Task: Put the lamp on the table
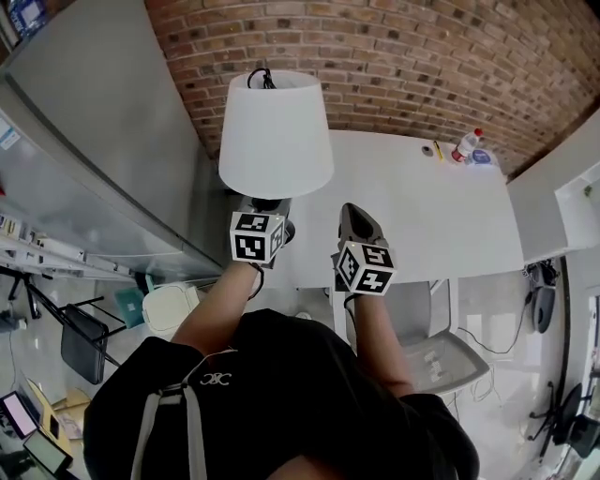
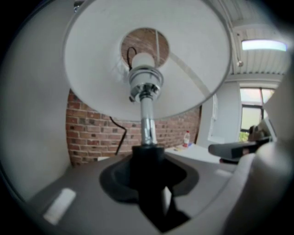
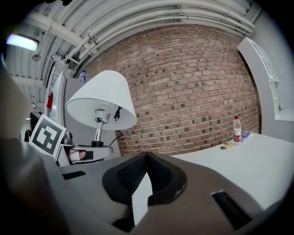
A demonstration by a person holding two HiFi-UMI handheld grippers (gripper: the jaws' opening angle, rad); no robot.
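The table lamp is held upright by its black stem collar in the clamped left gripper at the white table's left edge, apparently for setting down, with the right gripper pinched together on nothing.

Red-brown brick wall across the far side. Near it, toward the right, a clear bottle with a red cap, upright. Just beside the bottle, a flat blue item. To the bottle's left, a yellow pen lying flat next to a small round piece. Grey office chair at lower right. Along the left, a big grey panel; below it a teal bin, a white bin and a black chair. Overhead, white pipes and a lit strip light. Window off to the right.
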